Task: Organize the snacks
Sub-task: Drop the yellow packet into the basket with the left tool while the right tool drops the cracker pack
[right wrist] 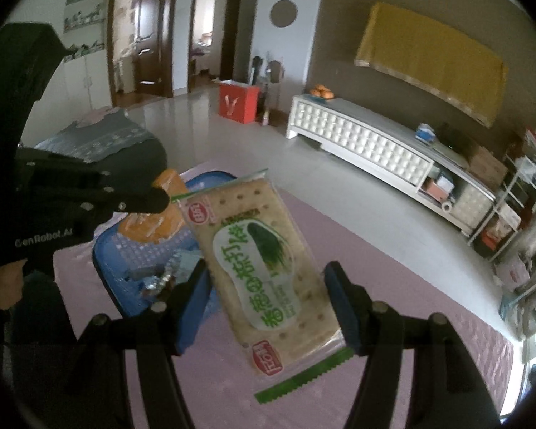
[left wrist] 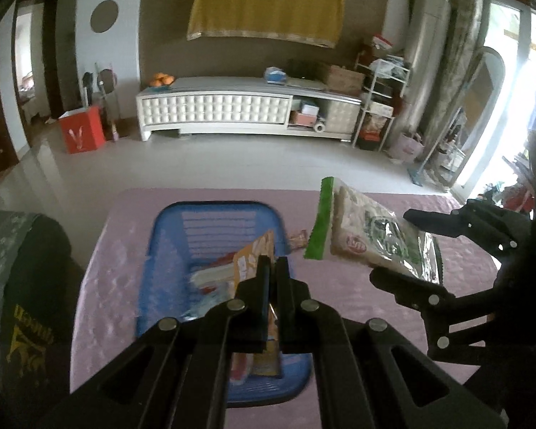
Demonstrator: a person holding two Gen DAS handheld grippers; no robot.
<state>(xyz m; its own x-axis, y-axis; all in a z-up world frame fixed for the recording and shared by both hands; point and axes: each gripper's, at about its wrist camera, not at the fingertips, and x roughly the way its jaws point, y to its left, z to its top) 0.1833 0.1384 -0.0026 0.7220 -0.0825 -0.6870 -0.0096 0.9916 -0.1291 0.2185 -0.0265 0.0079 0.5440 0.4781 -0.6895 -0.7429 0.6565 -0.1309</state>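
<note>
Crackers in a green-edged cracker packet (right wrist: 264,268) sit crosswise between the blue pads of the right gripper (right wrist: 268,307), which grips it in the air above the pink tablecloth (right wrist: 393,286), just right of the blue basket (left wrist: 167,250). Beside it, the left gripper (left wrist: 272,268) is clenched on an orange snack packet (left wrist: 252,254) over the basket, where other wrapped snacks lie. One small snack (left wrist: 298,240) lies on the cloth by the basket's far right corner.

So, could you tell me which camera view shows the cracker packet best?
The right wrist view: the cracker packet faces the lens, label readable, held across its width by the right gripper. The left wrist view shows it edge-on, smaller.
</note>
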